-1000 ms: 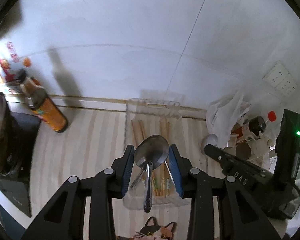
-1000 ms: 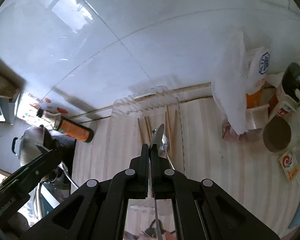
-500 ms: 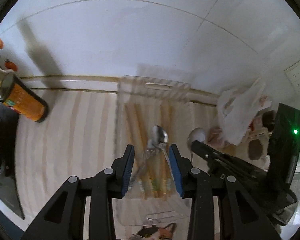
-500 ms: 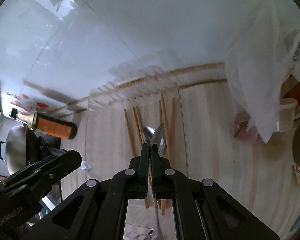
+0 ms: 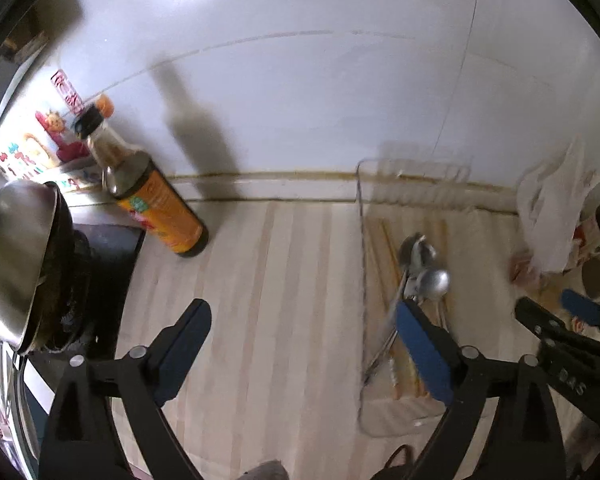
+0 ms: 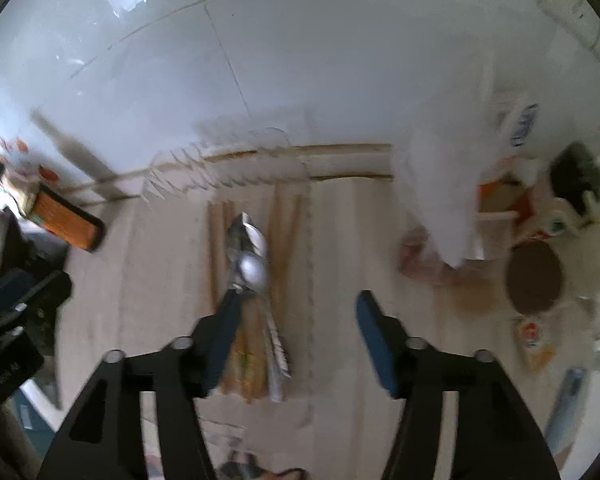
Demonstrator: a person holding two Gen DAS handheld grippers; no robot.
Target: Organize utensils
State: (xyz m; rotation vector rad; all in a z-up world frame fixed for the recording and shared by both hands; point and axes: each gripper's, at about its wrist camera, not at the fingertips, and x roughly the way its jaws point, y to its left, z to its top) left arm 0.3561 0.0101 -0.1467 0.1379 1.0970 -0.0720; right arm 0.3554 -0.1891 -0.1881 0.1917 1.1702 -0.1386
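Steel spoons [image 5: 424, 264] lie on chopsticks [image 6: 288, 224] in clear tray [image 5: 362, 240] | your left hand-held gripper [image 5: 300, 332] wide open, empty | your right hand-held gripper [image 6: 296, 316] wide open, empty

Both tools, left [image 5: 300, 328] and right [image 6: 296, 320], now spread wide, empty; both spoons [image 6: 252, 256] dropped into tray [image 6: 310, 264], on chopsticks [image 6: 284, 224].

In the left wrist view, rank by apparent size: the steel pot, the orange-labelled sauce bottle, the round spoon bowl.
1. Steel pot, though nearness to the camera inflates it.
2. Orange-labelled sauce bottle.
3. Round spoon bowl, lying in the clear plastic tray.
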